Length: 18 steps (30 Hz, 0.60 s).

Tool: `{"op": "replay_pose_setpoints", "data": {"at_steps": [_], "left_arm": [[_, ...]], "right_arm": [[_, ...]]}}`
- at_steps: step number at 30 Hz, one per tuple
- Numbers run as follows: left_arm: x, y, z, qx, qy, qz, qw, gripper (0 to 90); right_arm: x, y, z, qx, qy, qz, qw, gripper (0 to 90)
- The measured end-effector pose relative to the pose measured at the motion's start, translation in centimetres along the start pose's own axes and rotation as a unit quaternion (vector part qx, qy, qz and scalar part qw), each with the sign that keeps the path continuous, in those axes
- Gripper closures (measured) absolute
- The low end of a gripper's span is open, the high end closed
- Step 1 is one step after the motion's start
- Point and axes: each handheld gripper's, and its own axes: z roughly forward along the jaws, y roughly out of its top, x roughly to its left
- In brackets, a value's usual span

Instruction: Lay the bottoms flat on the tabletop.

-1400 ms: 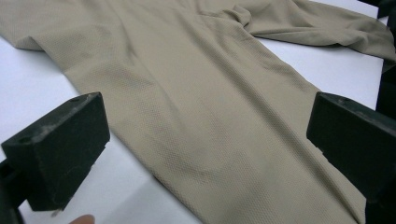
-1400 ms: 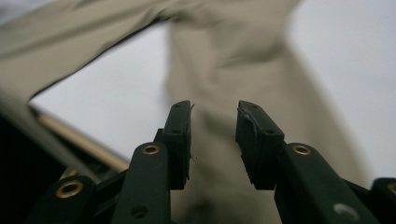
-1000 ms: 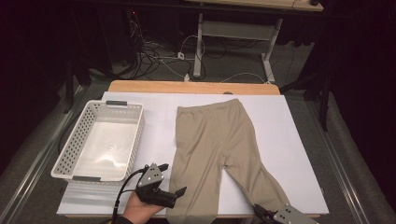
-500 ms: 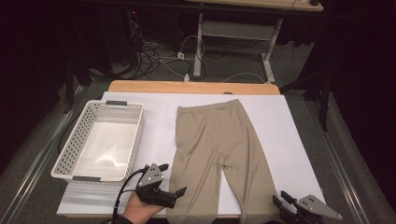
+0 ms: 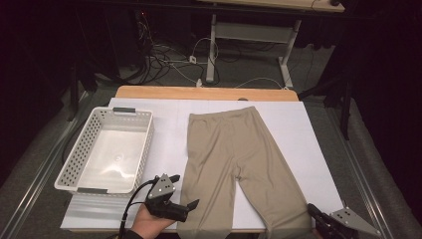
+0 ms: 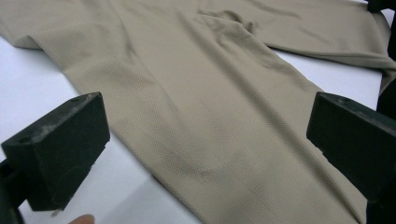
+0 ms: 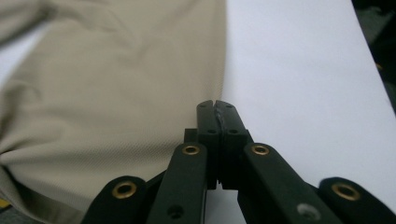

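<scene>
At the near edge of the bench [image 5: 298, 117], my left hand-held gripper [image 5: 181, 191] gapes, my right hand-held gripper [image 7: 217, 109] is clenched empty beside soft, light shorts [image 5: 234, 159]; I would pinch a leg hem.

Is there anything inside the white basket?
No, the basket shows a bare white floor in the high view, and the trousers lie beside it.

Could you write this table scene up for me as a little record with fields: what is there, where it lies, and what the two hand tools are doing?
garment: beige trousers lying flat on the white sheet, waistband at the far end
container: white basket, left of the trousers, nothing in it
left tool: jaws wide open, beside one leg's edge
right tool: jaws together, nothing between them, at the other leg's outer edge
</scene>
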Motion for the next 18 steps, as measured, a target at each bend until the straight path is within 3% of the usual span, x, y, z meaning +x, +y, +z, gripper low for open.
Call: {"op": "replay_pose_setpoints", "data": {"at_steps": [2,5,6,7,10,13,15,17,18], "left_arm": [[0.0,0.0,0.0,0.001,-0.001,0.000,1.0000,0.0],[-0.5,-0.1,-0.3,-0.010,0.009,0.008,0.9999,0.0],[-0.9,0.0,-0.4,-0.011,-0.009,0.002,0.9999,3.4],[-1.7,0.1,-0.4,-0.006,-0.027,0.004,0.9996,9.7],[-5.9,0.4,0.1,0.023,-0.063,0.045,0.9967,41.8],[-10.1,0.5,2.1,0.061,-0.084,0.082,0.9913,52.7],[-11.8,0.4,3.6,0.076,-0.080,0.092,0.9896,52.7],[-12.4,0.1,5.0,0.093,-0.076,0.094,0.9883,55.3],[-12.5,0.0,5.3,0.089,-0.072,0.092,0.9892,56.2]], "right_arm": [[-0.3,-0.5,0.4,0.012,-0.003,0.014,0.9998,83.8],[0.6,0.4,-0.2,-0.013,0.013,0.010,0.9998,74.4],[1.2,0.8,-0.4,-0.023,0.026,0.005,0.9994,73.9],[2.0,1.1,-0.5,-0.031,0.046,-0.001,0.9984,73.7],[5.2,1.5,0.0,-0.026,0.110,-0.040,0.9928,75.4],[8.0,1.4,0.9,-0.013,0.162,-0.068,0.9844,75.3],[9.3,1.4,1.5,0.001,0.169,-0.086,0.9818,73.7],[9.8,1.3,2.1,0.016,0.162,-0.095,0.9820,73.6],[9.8,1.2,2.4,0.025,0.158,-0.095,0.9826,76.7]]}}
